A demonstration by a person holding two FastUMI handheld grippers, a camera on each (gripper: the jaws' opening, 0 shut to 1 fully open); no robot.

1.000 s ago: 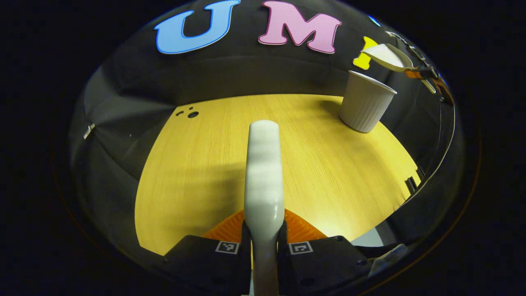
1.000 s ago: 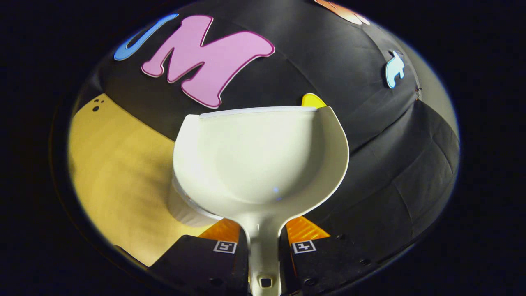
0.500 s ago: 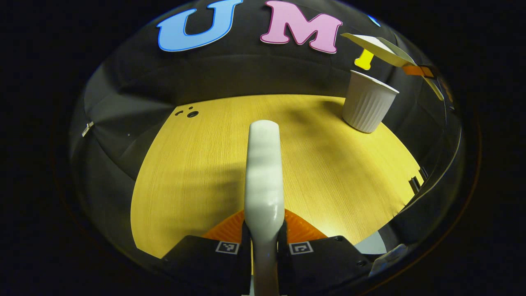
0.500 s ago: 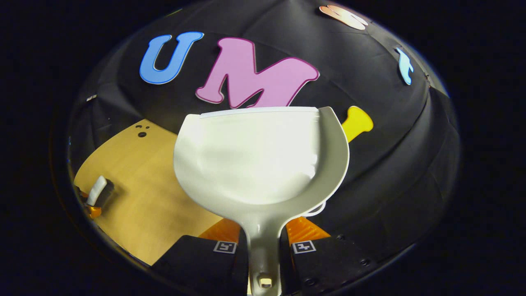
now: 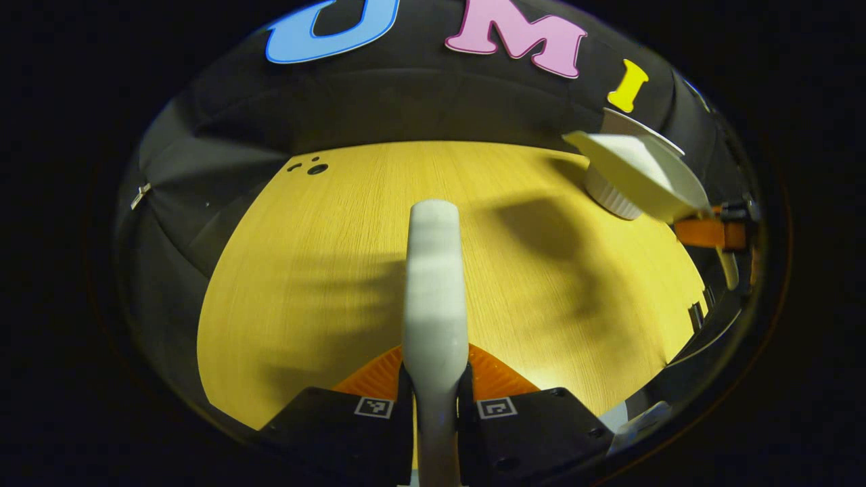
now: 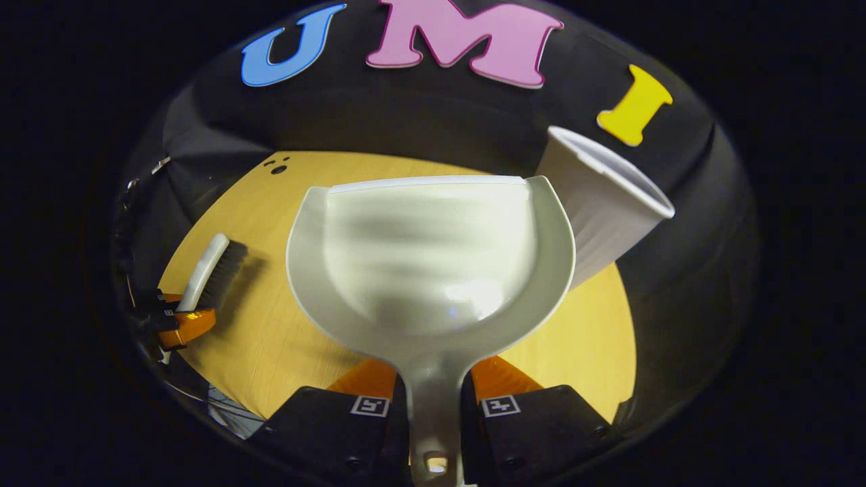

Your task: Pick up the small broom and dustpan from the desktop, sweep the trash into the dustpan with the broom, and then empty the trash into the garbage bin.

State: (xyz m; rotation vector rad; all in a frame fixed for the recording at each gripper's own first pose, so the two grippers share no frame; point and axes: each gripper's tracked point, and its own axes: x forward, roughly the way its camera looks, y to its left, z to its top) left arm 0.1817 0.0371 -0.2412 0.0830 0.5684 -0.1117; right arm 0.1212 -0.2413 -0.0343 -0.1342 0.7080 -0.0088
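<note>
1. Above the wooden desktop (image 6: 270, 338), your right gripper (image 6: 435, 406) clamps the smooth dustpan's (image 6: 433, 264) handle — its rounded scoop sits just left of the ribbed white bin (image 6: 599, 203).
2. Left of the bin, your left gripper (image 5: 436, 406) pinches the broom's (image 5: 433, 284) glossy handle — dark bristles face the desktop.

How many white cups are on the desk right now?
1. The ribbed white cup stands at the desk's far right, just beyond the dustpan held in the right gripper. Others may be hidden behind it.
</note>
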